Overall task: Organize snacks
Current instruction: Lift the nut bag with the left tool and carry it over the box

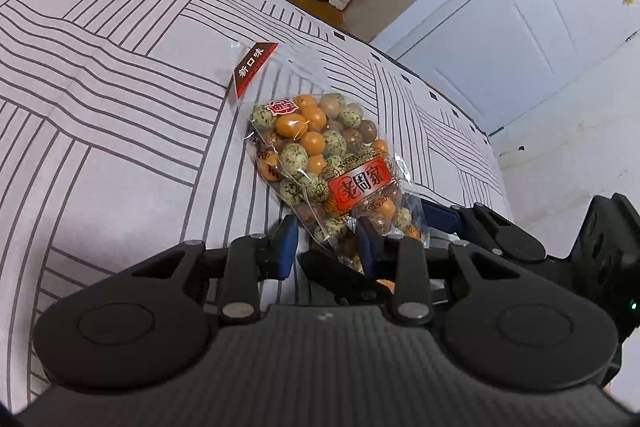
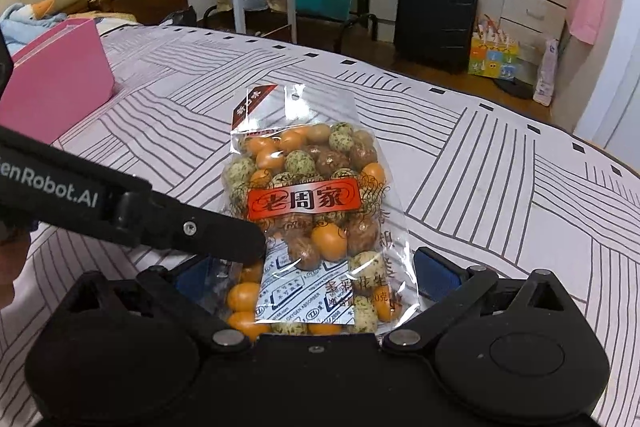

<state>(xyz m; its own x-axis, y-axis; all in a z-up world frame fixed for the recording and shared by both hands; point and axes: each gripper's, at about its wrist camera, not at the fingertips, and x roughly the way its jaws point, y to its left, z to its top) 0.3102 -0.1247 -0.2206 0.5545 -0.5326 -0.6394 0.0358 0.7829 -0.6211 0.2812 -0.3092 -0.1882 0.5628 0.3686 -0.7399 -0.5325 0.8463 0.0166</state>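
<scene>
Item: snack bag (image 2: 308, 211), clear plastic, filled with coated nuts, red label; lies on the striped bed (image 1: 120, 75) directly ahead of both grippers, near end between their fingers.

Left gripper (image 1: 328, 243): fingers set close around the bag's near corner, apparently pinching it.

Right gripper (image 2: 316, 279): fingers wide apart, straddling the bag's near end, not gripping.

Pink box (image 2: 56, 83): ahead and far left of the right gripper, a likely destination.

Risk: a corner-only pinch on slick film may slip; the two grippers, crowded together, may collide.
</scene>
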